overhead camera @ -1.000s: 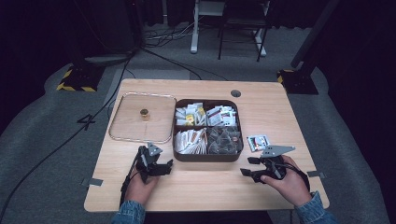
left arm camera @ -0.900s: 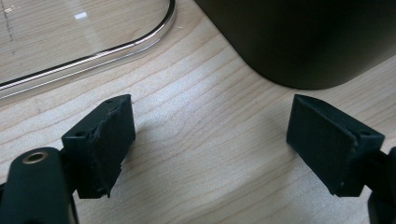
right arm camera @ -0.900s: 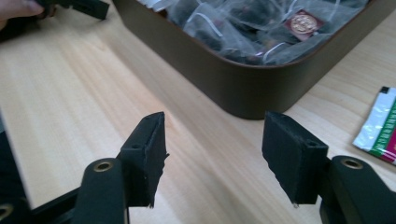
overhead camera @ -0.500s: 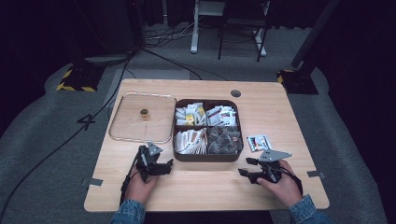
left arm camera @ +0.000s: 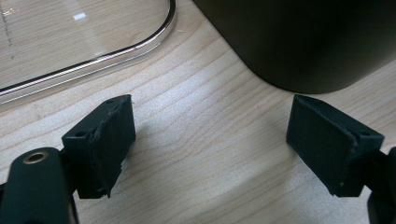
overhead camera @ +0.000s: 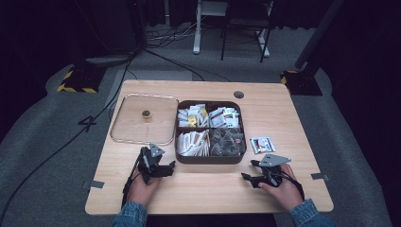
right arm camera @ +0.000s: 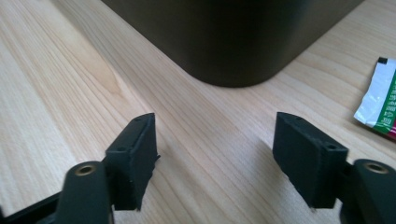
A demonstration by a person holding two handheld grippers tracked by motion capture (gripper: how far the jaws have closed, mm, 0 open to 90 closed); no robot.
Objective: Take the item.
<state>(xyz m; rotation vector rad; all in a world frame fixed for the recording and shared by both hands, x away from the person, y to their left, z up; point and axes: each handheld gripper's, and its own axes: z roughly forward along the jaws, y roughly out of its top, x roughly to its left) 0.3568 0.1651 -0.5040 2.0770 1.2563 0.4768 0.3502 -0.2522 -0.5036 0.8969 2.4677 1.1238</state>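
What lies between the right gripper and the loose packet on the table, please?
Bare wood only. In the high view the right gripper sits nearer the person than the packet, with nothing between; the right gripper view shows the same bare table.

Grey carpet floor (overhead camera: 42, 142), dark curtained walls, white desk legs (overhead camera: 196, 28) beyond wooden table (overhead camera: 283, 113).

Clear lid (overhead camera: 144, 120) left of box (overhead camera: 210, 130); sachet (overhead camera: 262, 144), maybe tea, right.

Black claws (overhead camera: 169, 166), grey plates, denim sleeves (overhead camera: 130, 216)
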